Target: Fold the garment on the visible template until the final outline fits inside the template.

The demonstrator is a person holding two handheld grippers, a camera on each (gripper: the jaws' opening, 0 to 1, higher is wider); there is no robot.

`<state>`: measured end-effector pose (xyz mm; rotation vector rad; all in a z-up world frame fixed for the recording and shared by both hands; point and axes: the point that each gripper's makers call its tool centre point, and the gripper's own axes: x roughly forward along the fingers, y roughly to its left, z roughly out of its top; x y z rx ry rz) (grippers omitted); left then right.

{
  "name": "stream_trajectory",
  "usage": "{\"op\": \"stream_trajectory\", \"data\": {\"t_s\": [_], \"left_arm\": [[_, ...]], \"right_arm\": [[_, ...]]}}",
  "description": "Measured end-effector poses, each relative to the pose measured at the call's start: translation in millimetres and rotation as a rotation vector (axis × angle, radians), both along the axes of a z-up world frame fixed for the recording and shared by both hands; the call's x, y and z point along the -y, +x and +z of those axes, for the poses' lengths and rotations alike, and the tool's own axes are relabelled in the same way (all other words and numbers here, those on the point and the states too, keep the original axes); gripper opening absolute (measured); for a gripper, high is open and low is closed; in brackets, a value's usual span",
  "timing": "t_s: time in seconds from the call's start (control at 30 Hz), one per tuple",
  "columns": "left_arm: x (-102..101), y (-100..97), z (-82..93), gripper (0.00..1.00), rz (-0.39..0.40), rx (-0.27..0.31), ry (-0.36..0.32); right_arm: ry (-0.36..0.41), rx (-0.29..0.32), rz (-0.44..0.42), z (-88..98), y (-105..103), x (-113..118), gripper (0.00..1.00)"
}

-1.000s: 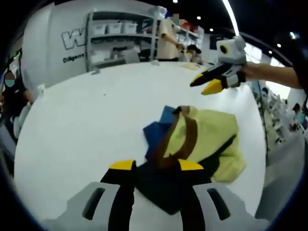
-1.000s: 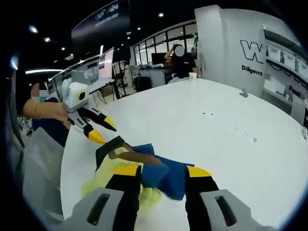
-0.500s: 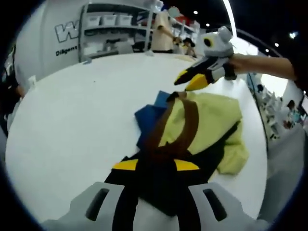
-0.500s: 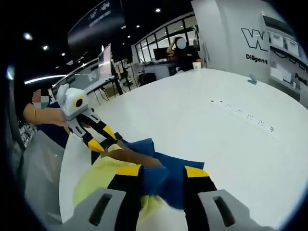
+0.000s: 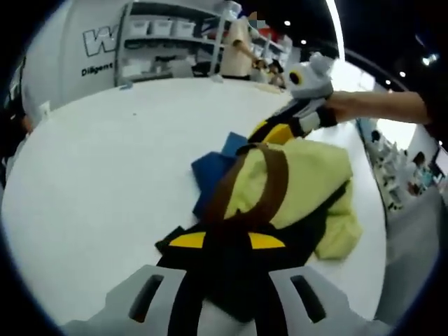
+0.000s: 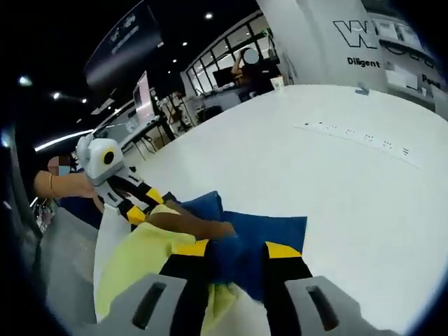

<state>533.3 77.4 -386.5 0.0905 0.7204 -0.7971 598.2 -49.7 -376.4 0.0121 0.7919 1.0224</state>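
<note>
— The crumpled yellow, blue, black and brown garment [image 5: 280,189] lay where?
— On the round white table [image 5: 105,168], under both spread grippers: left [image 5: 227,240] near, right [image 6: 238,249] far, neither gripping.

The crumpled yellow, blue and black fabric garment [image 5: 294,189] lies on the broad white round table [image 5: 105,175], toward the table's near right portion in the left gripper view. The left gripper [image 5: 227,240] sits at the garment's near edge, with fabric lying between its jaws. The right gripper [image 5: 276,131] sits at the garment's far edge, opposite the left gripper. In the right gripper view, the garment [image 6: 140,252] lies at the lower left, the right gripper [image 6: 234,250] is over its near fold, and the left gripper [image 6: 143,204] sits at its far left edge. Grey metal shelving with white bins [image 5: 168,56] stands behind the table.
</note>
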Motion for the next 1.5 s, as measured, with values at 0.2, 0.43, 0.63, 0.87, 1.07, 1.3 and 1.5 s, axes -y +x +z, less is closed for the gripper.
{"op": "stream_trajectory", "data": {"t_s": [0.2,0.43,0.63,0.87,1.07,1.3,1.5], "left_arm": [[-0.7,0.7,0.1,0.14,-0.004,-0.003,-0.010],[0.8,-0.6,4.0,0.07,0.022,0.001,-0.011],[2.5,-1.9,6.5,0.04,0.034,0.007,-0.020],[-1.5,-3.9,20.6,0.03,0.062,0.029,-0.039],[-3.5,-7.1,41.2,0.02,0.088,0.055,-0.061],[-5.3,-8.0,81.3,0.02,0.114,0.121,-0.098],[-6.5,-7.5,109.0,0.02,0.140,0.177,-0.127]], "right_arm": [[0.049,-0.052,-0.001,-6.3,-3.0,-5.8,0.08],[0.047,-0.030,-0.031,1.1,-4.5,-1.2,0.00],[0.046,-0.016,-0.043,8.0,-4.0,2.0,0.00],[0.071,0.055,-0.079,36.0,-6.1,5.9,0.00],[0.097,0.092,-0.101,61.5,-14.7,5.7,0.00],[0.150,0.156,-0.135,99.6,-19.4,9.1,0.00],[0.218,0.204,-0.190,131.7,-24.5,12.4,0.00]]}}
